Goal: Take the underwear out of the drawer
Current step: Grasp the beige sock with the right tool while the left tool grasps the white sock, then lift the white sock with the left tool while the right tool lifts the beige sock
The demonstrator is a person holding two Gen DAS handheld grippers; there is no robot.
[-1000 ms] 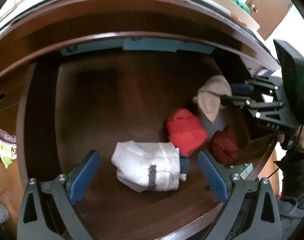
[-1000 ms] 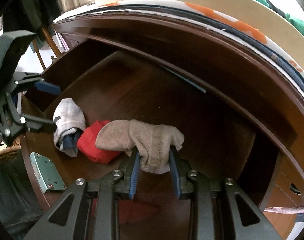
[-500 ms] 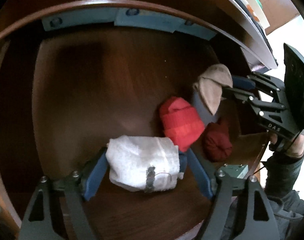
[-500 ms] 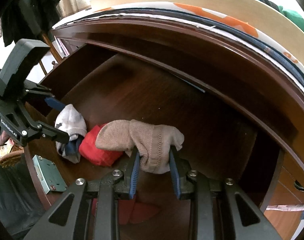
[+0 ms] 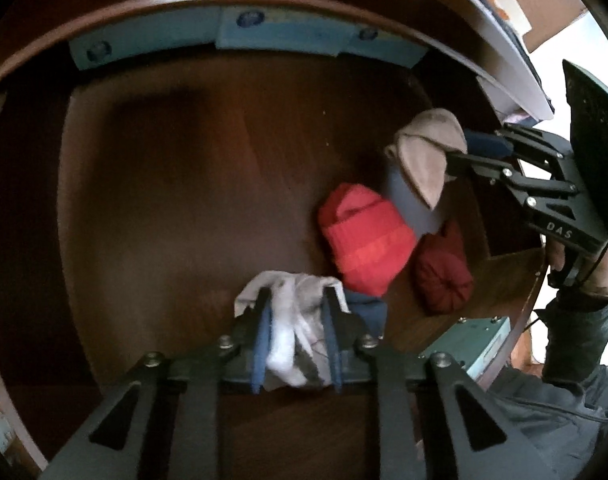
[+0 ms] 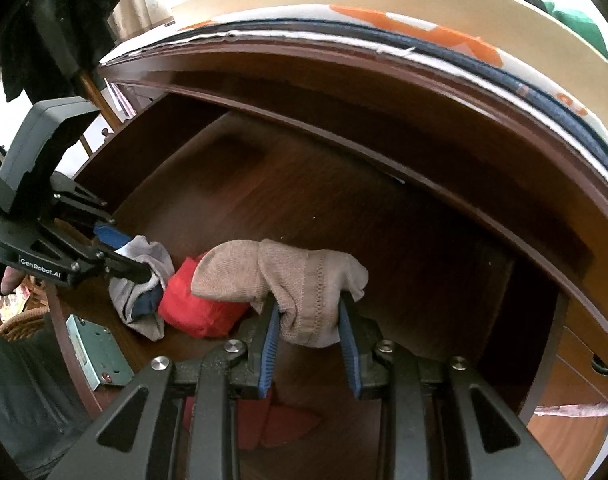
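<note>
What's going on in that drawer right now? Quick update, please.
Left gripper just closed on white bundle. Right gripper clamps beige bundle. Red bundle loose in drawer. Nothing blocking.

Left gripper (image 5: pixel 296 320) points steeply down, its jaws having just closed in, blue pads now pinching a white bundle (image 5: pixel 294 320) between them. Right gripper (image 6: pixel 308 328) is angled down too, clamped on a beige piece (image 6: pixel 280 276). A dark sleeve (image 5: pixel 576 340) shows behind the right-hand gripper.

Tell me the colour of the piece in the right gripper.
Beige, clearest in the right wrist view.
</note>
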